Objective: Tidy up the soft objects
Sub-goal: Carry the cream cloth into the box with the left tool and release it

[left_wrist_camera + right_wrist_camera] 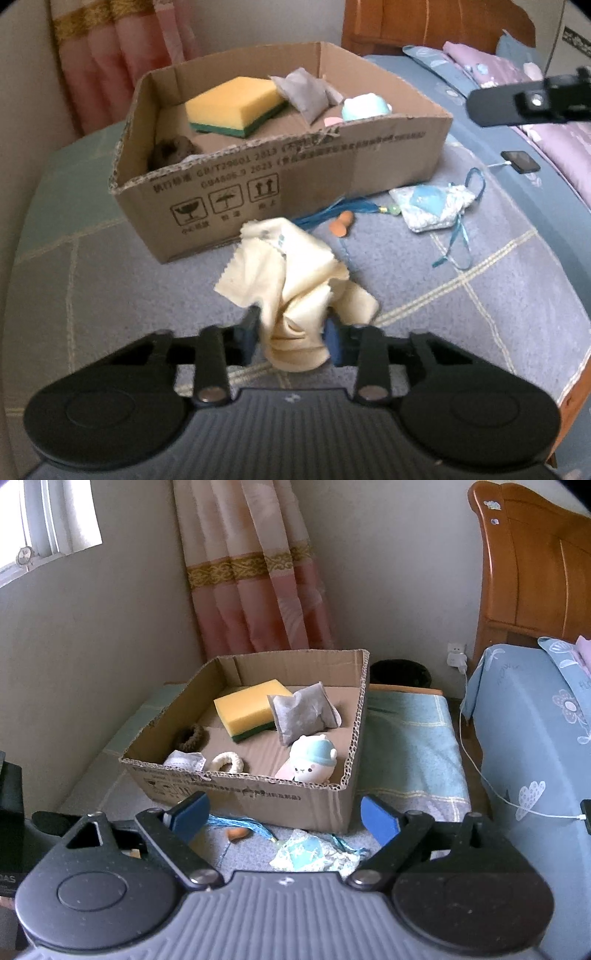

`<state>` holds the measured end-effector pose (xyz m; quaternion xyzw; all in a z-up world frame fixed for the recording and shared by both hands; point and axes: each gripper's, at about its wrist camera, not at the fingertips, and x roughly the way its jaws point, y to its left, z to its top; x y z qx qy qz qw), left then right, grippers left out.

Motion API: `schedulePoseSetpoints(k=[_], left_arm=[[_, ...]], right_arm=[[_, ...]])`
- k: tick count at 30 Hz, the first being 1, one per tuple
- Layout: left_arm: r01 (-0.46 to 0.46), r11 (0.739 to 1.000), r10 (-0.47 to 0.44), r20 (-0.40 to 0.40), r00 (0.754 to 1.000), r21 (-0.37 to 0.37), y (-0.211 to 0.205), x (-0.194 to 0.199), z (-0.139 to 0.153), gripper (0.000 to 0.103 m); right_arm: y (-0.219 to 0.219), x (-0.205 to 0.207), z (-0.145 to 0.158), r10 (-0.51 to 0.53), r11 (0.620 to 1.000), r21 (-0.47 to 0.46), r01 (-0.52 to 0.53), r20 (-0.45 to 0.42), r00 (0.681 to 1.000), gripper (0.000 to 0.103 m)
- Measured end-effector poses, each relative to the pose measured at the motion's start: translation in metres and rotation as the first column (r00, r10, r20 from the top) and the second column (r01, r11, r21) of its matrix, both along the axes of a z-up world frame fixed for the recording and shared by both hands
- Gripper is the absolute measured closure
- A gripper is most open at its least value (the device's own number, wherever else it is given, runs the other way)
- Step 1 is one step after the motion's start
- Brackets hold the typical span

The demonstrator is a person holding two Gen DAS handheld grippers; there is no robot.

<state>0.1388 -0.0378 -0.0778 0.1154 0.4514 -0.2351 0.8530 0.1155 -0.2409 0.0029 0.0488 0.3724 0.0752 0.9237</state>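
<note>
My left gripper point(293, 334) is shut on a cream cloth point(295, 280) and holds it just above the bedspread, in front of the cardboard box point(332, 166). The box holds a yellow-green sponge point(236, 105), a grey pouch point(306, 94), a white-blue plush toy point(314, 762), a brown hair tie point(192, 736) and a cream ring point(227, 762). My right gripper point(284, 816) is open and empty, above a blue-white sachet point(314, 853) that lies on the bed right of the box; the sachet also shows in the left wrist view point(430, 205).
A blue tassel point(332, 212) and an orange piece point(341, 223) lie by the box front. A phone point(521, 160) on a cable lies on the blue bedding. A wooden headboard point(535, 565), curtain point(255, 565) and a black bin point(400, 674) stand behind.
</note>
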Motion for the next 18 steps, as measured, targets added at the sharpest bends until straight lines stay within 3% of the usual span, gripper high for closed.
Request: schedulePoseSetpoints(k=[3,11,18], left_arm=[[-0.009,1.0,0.009,0.001,1.0,0.0,0.0,0.0,0.003,0.095],[0.013,1.0,-0.012,0.076,0.997,-0.009,0.003,-0.012,0.036,0.096],[0.046,0.998,-0.037,0.232,0.972,-0.035,0.002,-0.008,0.1,0.096]], right_arm=[[0.0,0.001,-0.003,0.0,1.0,0.009,0.0,-0.008,1.0,0.011],[0.002,-0.004,-0.006,0.005,1.0,0.011,-0.005,-0.015,1.0,0.011],[-0.001,-0.009,-0.007,-0.004,1.0,0.03,0.004,-0.012,1.0,0.011]])
